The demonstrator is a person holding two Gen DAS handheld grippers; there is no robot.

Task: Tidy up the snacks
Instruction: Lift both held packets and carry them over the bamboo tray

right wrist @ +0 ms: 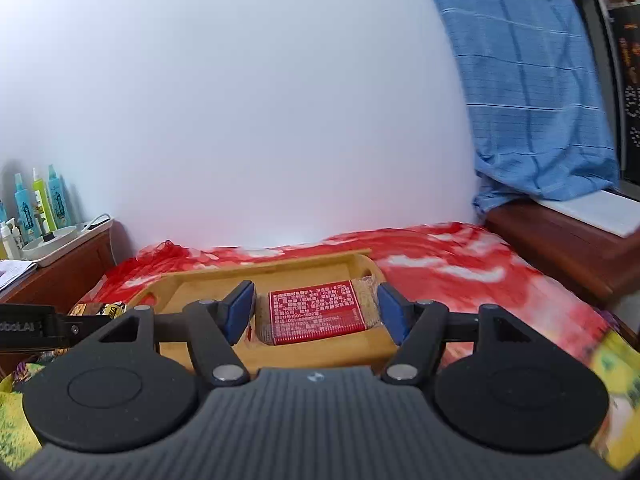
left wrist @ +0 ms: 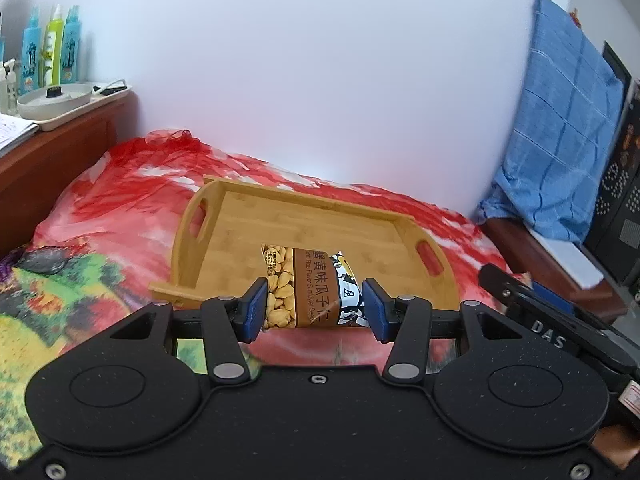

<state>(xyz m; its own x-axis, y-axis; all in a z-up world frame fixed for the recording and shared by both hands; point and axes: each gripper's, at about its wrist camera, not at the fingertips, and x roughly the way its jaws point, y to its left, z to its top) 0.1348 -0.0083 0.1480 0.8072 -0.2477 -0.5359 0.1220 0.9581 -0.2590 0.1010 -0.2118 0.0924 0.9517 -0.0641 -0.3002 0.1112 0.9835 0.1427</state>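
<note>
Both claws carry a snack, and both face the wooden tray (left wrist: 312, 224) that lies on the bed (left wrist: 100, 216), toward the wall-side edge of the red cover. The left claw (left wrist: 314, 306) is clamped on a packet of sunflower seeds (left wrist: 308, 288): its blue pads press the two ends, so the packet's long axis runs crosswise between the jaws, and it hangs in the air at the tray's near rim. The tray floor lies ahead of it and below, with its long side running left to right, roughly in line with the packet. The right claw (right wrist: 316, 314) has a red-labelled snack bar (right wrist: 318, 312) between its jaws, long axis also crosswise; the right pad touches the bar's end, while a small gap shows at the left pad, so how firm the grip is I cannot tell. In its own view the bar sits over the tray's (right wrist: 280, 268) right half. Judging by this, the right claw looks nearer to a set-down; the left one needs to carry forward over the near rim first.
</note>
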